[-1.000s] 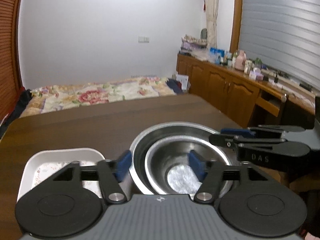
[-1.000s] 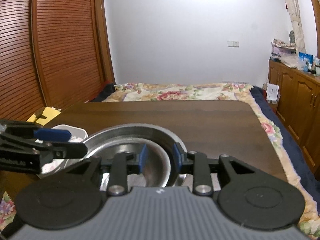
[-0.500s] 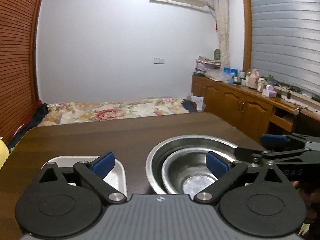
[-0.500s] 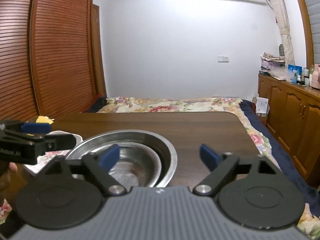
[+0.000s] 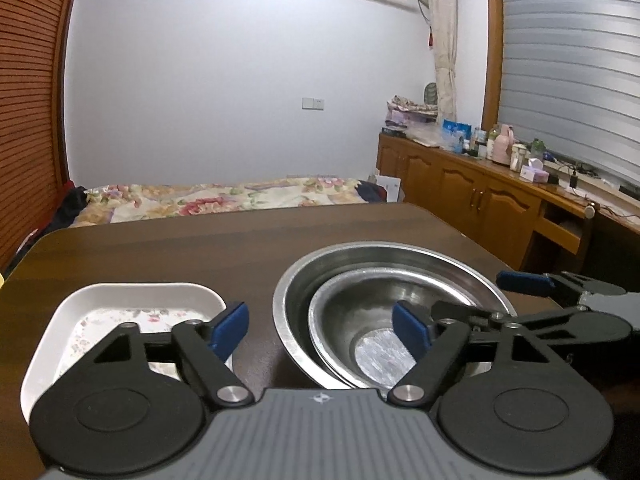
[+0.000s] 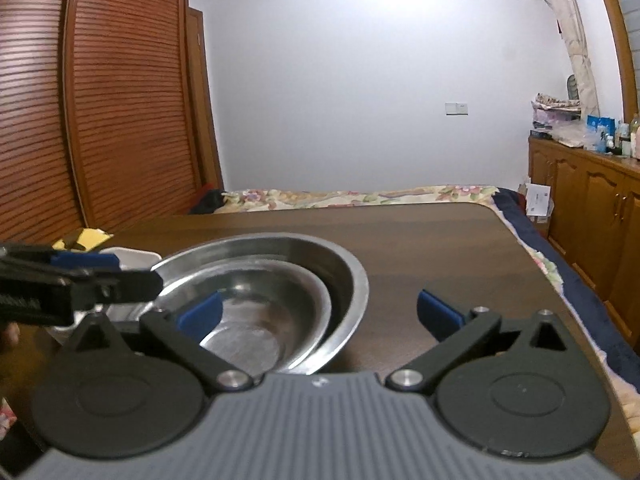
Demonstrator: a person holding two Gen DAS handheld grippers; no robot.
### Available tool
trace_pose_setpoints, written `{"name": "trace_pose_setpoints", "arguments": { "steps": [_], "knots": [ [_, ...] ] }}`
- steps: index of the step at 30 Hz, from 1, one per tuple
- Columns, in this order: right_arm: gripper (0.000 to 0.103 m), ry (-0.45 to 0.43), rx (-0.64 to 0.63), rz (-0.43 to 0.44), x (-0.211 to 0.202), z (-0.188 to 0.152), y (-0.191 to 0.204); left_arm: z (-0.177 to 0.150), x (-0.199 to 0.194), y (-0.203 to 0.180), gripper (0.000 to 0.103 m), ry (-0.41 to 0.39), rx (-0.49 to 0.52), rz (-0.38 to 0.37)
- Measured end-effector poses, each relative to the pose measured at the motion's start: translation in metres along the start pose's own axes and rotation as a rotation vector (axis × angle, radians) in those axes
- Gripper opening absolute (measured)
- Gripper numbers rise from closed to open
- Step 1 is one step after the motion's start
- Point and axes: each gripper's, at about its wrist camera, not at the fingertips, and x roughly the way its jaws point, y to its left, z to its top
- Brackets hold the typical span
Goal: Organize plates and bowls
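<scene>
Tongs first: the left tongs (image 5: 320, 330) stand wide with nothing between the pads, hanging over the gap between the white tray (image 5: 80, 312) and the steel bowls; the right tongs (image 6: 318, 314) are spread wide too and grip nothing, their left pad over the small bowl (image 6: 256, 320).

That small bowl sits nested inside the large bowl (image 6: 352, 276), off-centre toward its near-left wall, and the tray lies just beside the large bowl on its left. With 2 bowls already stacked, the likely step is backing off or turning to the tray. To do it well, lift both tongs straight up before moving sideways, so no pad catches a thin steel rim and skids the stack. If the tray is taken, pinch its rim, not the floral floor.

Underneath is a dark wood table (image 6: 420, 240), smooth and likely slippery under steel. Around it: slatted wooden wardrobe doors on the left, a bed with a floral cover behind, and wooden cabinets with clutter on the right.
</scene>
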Motion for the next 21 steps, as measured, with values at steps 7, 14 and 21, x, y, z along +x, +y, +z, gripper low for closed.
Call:
{"name": "trace_pose_setpoints", "arguments": {
  "steps": [7, 14, 21],
  "knots": [
    [0.1, 0.031, 0.017, 0.024, 0.002, -0.002, -0.003, -0.004, 0.007, -0.001, 0.06, 0.047, -0.008, 0.002],
    [0.066, 0.063, 0.017, 0.03, 0.005, -0.003, -0.002, -0.006, 0.011, 0.002, 0.046, 0.074, -0.031, 0.009],
    [0.044, 0.094, -0.004, 0.032, 0.007, -0.003, 0.003, -0.008, 0.015, 0.003, 0.036, 0.099, -0.038, 0.008]
  ]
}}
